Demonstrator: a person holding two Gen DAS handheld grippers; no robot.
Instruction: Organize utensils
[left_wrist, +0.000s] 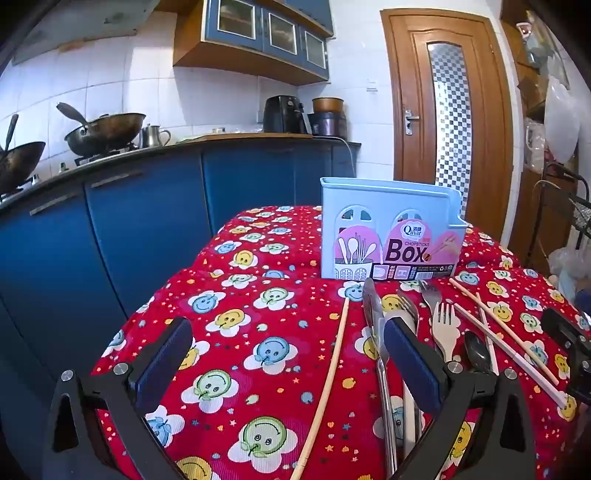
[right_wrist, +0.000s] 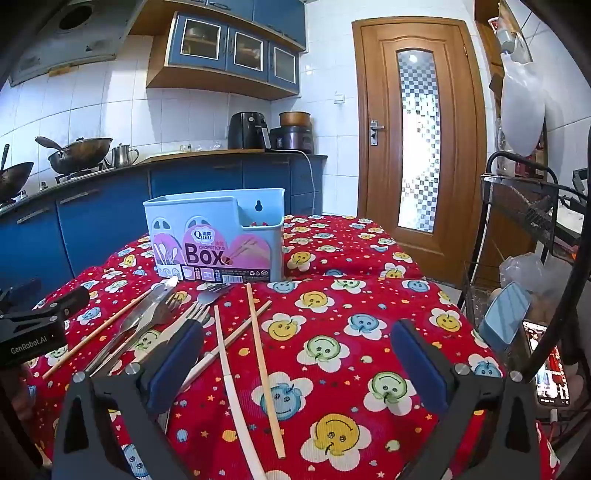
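- Utensils lie loose on the red smiley-print desk (right_wrist: 332, 332), none yet in the holder, so I judge the sorting has not started.
- Left tool (left_wrist: 288, 354) hangs released, jaws wide and empty; a single chopstick (left_wrist: 328, 373) runs between its fingers toward 12 o'clock.
- Right tool (right_wrist: 295, 358) is likewise released and empty, with two chopsticks (right_wrist: 258, 354) lying between its fingers.
- Metal cutlery, a knife (left_wrist: 371, 306) and forks (left_wrist: 445, 325) among it, is heaped at 1 o'clock of the left tool, partly under its right finger.
- Blue chopsticks box (right_wrist: 218, 236) stands upright at 12 o'clock, beyond the whole spread.
- Next move, in my judgement: lower one tool over a single chopstick, clench across its thin shaft, then carry it to the box's open top.
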